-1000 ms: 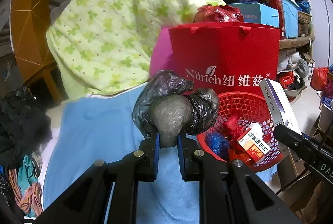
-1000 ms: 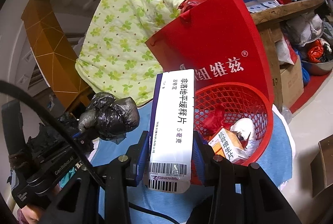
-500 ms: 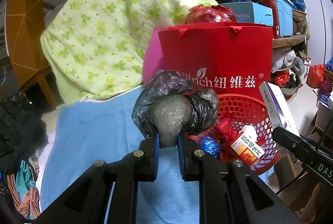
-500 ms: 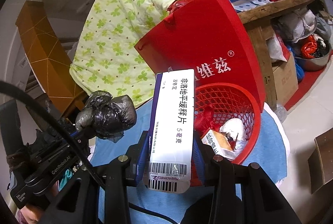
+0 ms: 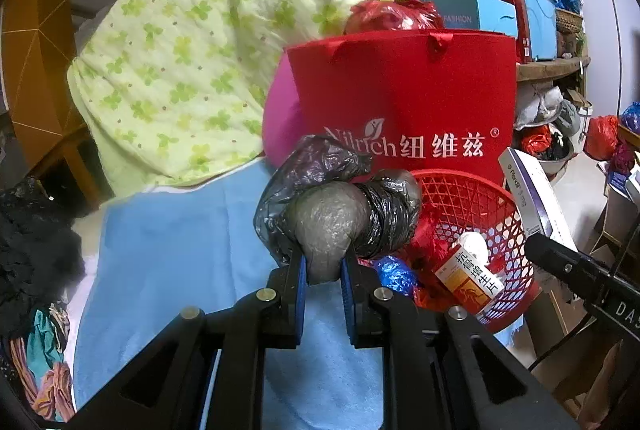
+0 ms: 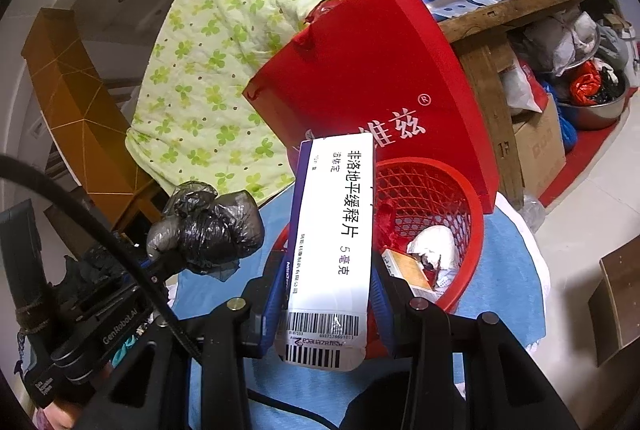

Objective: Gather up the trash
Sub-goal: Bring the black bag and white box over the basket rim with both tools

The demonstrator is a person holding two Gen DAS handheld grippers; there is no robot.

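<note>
My left gripper (image 5: 323, 266) is shut on a crumpled black plastic bag (image 5: 332, 214) and holds it above the blue cloth, just left of the red mesh basket (image 5: 508, 214). The bag also shows in the right wrist view (image 6: 212, 226). My right gripper (image 6: 324, 294) is shut on a white and purple medicine box (image 6: 332, 250), held upright over the near rim of the basket (image 6: 472, 230). The basket holds an orange medicine box (image 5: 470, 280), a white wad (image 6: 434, 246) and red and blue wrappers.
A red paper bag (image 5: 404, 102) stands right behind the basket. A green flowered quilt (image 5: 192, 50) lies at the back left. The blue cloth (image 5: 172, 262) covers the surface. Dark clothes (image 5: 32, 246) pile at the left. Cluttered shelves (image 6: 520, 6) stand on the right.
Both grippers have moved closer to the basket with their loads still held. The basket now looms larger in both views.
</note>
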